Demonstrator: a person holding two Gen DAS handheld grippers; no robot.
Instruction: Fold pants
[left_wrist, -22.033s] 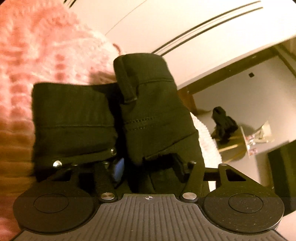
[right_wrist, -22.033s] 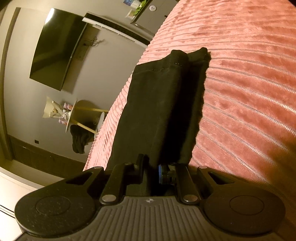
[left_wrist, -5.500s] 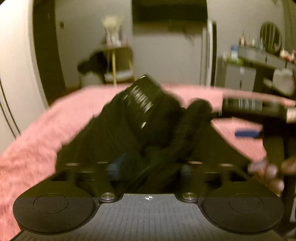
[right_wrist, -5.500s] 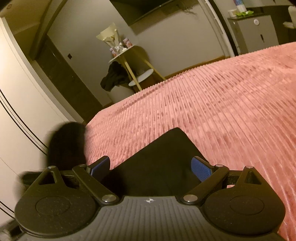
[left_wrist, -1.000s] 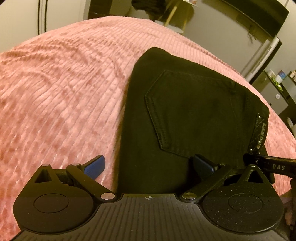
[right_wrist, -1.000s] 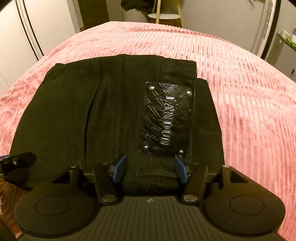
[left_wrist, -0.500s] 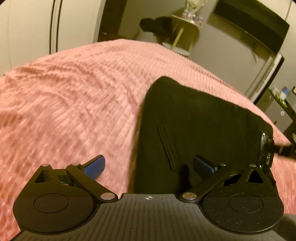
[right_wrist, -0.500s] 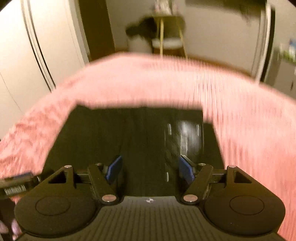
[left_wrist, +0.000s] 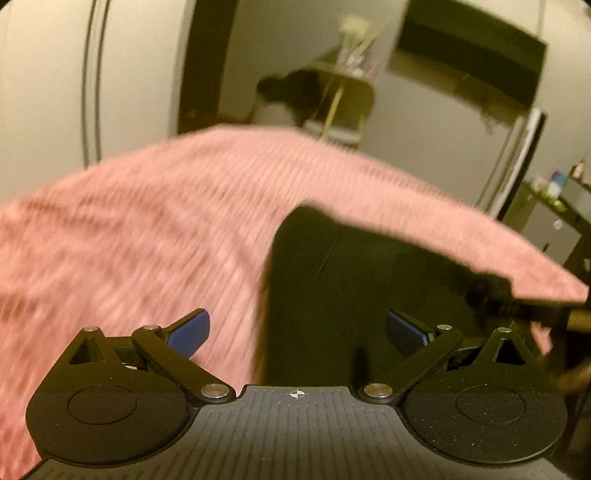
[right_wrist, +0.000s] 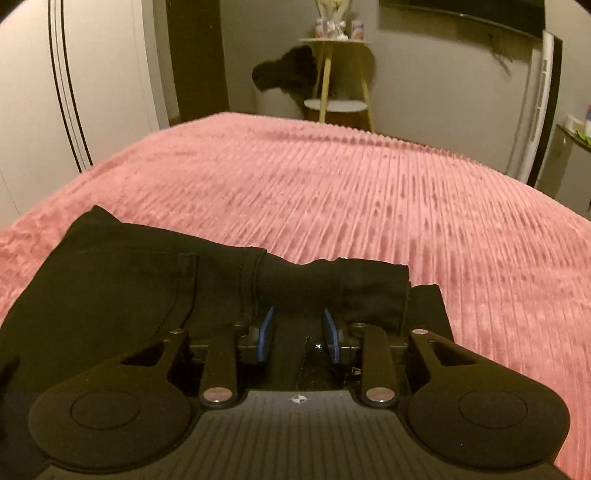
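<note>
The black pants (right_wrist: 122, 280) lie folded on the pink ribbed bedspread (right_wrist: 369, 192). In the right wrist view my right gripper (right_wrist: 300, 330) has its blue pads close together on the near waistband edge, which is lifted into a raised fold. In the blurred left wrist view my left gripper (left_wrist: 297, 328) is open wide and empty, low over the pants' (left_wrist: 351, 280) left edge, with the bedspread (left_wrist: 129, 240) under its left finger. The other gripper's dark tip (left_wrist: 517, 295) shows at the right edge.
A small round side table (right_wrist: 334, 74) with dark clothing draped on it stands beyond the bed's far edge. White wardrobe doors (right_wrist: 29, 92) are at the left, a cabinet (right_wrist: 569, 155) at the right.
My right gripper has narrowed onto the waistband edge and lifted it into a fold. My left gripper has stayed open and tilted up and back from the pants.
</note>
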